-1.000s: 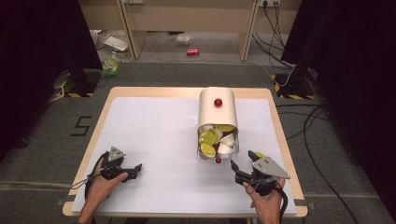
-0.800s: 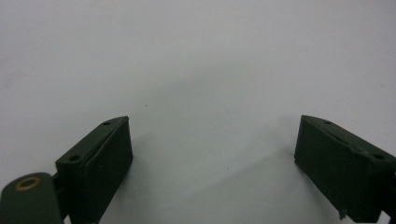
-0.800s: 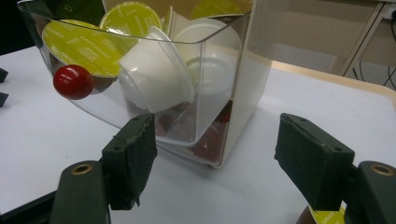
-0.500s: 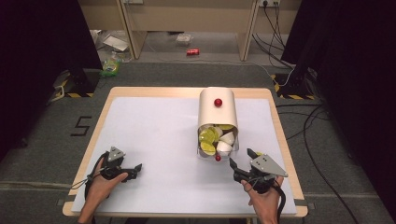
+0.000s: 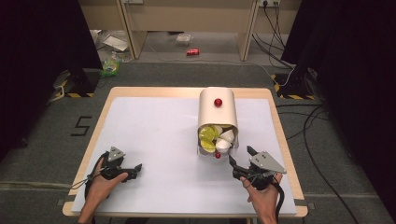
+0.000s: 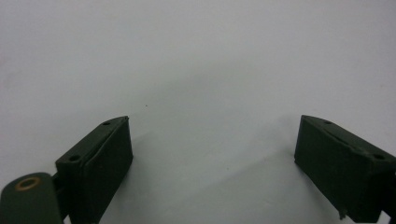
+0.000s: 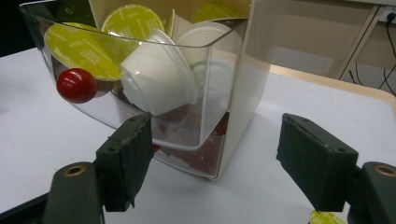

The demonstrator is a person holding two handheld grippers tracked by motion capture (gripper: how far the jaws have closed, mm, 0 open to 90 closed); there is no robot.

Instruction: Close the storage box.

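Tongs on the right [image 5: 239, 158] are hovering with jaws spread wide, nothing between them, just short of the clear drawer [image 7: 154, 116] of the capsule dispenser [image 5: 217, 109], which is lying towards the right of the white worktop [image 5: 159, 135]. That drawer is standing part-way out of the cream housing, crowded with green-lidded capsules [image 7: 84, 46] and white capsules [image 7: 161, 79], with a red knob [image 7: 76, 85] on its front. The left tongs [image 5: 134, 168] are resting released and empty near the front left edge, well apart from the dispenser. The likely step is taking hold of the drawer or a capsule. To do it well, the right hand should be lining both jaws squarely on the red knob or one white capsule, closing gently so the clear wall is not flexing. A stray capsule [image 7: 329, 218] is lying beneath the right jaw, so the hand should be keeping clear of it.
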